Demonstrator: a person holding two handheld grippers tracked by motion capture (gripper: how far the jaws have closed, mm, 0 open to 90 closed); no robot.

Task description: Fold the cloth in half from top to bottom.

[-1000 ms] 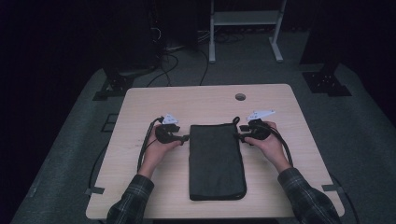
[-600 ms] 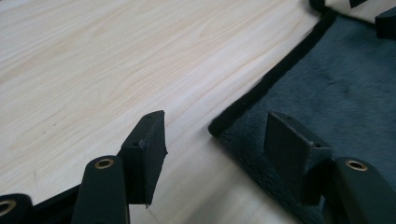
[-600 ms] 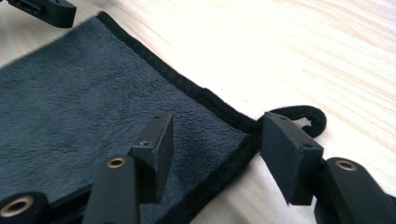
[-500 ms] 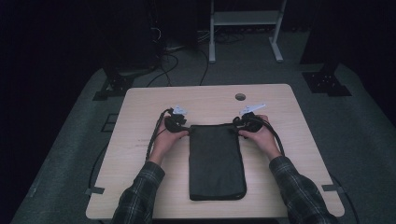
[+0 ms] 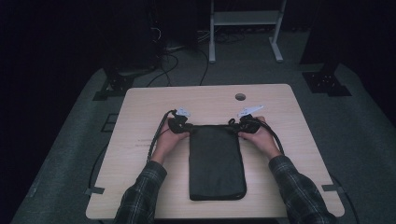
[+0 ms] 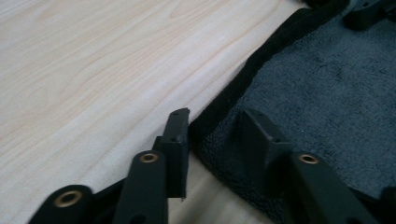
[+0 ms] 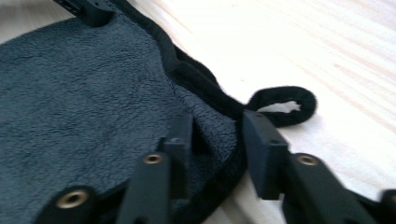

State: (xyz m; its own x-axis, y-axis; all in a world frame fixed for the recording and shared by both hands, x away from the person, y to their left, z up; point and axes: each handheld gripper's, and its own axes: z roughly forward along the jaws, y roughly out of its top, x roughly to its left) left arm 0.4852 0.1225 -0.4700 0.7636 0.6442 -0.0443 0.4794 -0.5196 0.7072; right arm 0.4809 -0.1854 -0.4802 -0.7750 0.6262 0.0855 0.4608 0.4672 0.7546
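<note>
A dark grey towel [image 5: 217, 161] lies folded in a long strip on the wooden table [image 5: 140, 154]. My left gripper [image 5: 180, 125] is at its far left corner and my right gripper [image 5: 243, 123] at its far right corner. In the left gripper view the jaws [image 6: 215, 116] straddle the hemmed corner [image 6: 219, 135], and the cloth fills the gap between them. In the right gripper view the jaws [image 7: 217, 119] pinch a puckered fold of the towel [image 7: 93, 93] beside its hanging loop [image 7: 280, 105]. Both pairs of jaws have just been closing on the cloth.
A small round hole [image 5: 240, 96] sits near the table's far edge. Black cables [image 5: 156, 135] trail from the left gripper across the table. A white metal stand [image 5: 243, 18] and more cables lie on the dark floor beyond. Bare wood flanks the towel.
Both hands slid from beside the towel to its two far corners and sank slightly. The jaws now close on the corners.
</note>
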